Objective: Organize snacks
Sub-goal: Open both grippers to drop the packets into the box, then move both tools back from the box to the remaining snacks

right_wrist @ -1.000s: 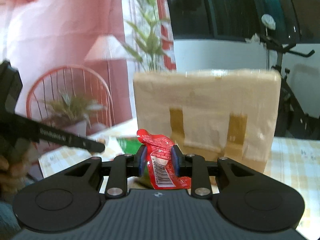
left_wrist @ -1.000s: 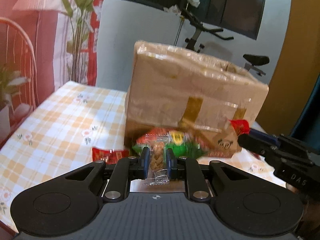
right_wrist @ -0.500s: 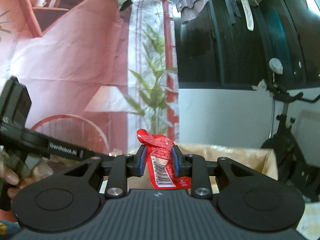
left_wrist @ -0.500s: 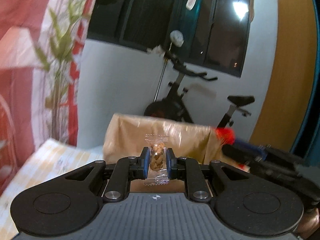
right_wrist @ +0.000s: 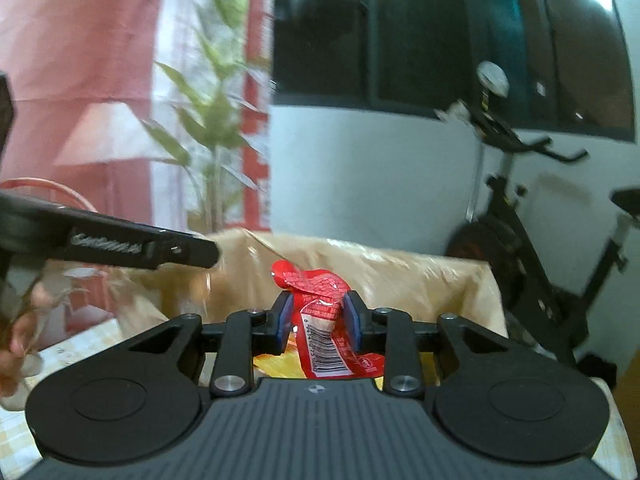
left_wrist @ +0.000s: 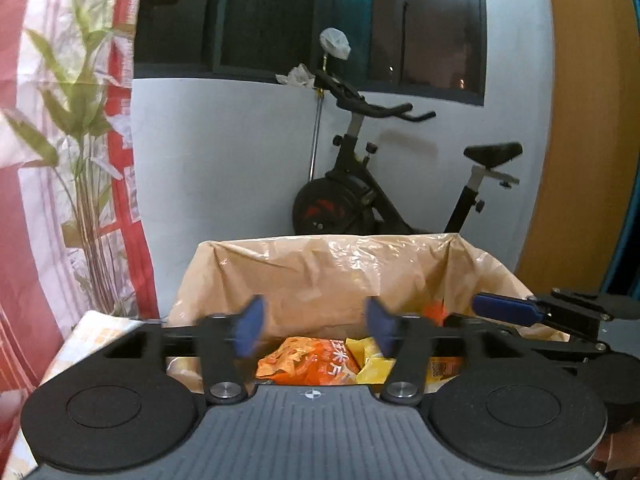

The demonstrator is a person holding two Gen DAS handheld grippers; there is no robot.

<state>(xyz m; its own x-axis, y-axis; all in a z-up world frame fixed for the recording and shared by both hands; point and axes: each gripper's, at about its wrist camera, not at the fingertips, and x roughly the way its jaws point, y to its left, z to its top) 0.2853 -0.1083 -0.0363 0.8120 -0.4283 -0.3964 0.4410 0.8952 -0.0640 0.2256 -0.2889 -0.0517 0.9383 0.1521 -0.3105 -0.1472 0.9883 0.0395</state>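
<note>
A cardboard box [left_wrist: 320,268] lined with clear plastic stands open in front of me; it also shows in the right wrist view [right_wrist: 400,276]. Inside lie an orange snack bag [left_wrist: 308,364] and yellow packets [left_wrist: 374,364]. My left gripper [left_wrist: 314,328] is open and empty above the box's near rim. My right gripper [right_wrist: 319,320] is shut on a red snack packet [right_wrist: 324,320] with a barcode, held over the box. The right gripper's arm [left_wrist: 540,312] shows at the right of the left wrist view. The left gripper's finger [right_wrist: 120,246] reaches in from the left of the right wrist view.
An exercise bike [left_wrist: 380,196] stands behind the box against a pale wall. A plant [left_wrist: 80,140] and a red curtain are at the left. The checked tablecloth [right_wrist: 60,356] shows beside the box. A hand [right_wrist: 16,336] holds the left gripper.
Both grippers rose from table height to above the open box. My left gripper opened and the small clear packet of nuts is gone from it. The right still holds the red packet.
</note>
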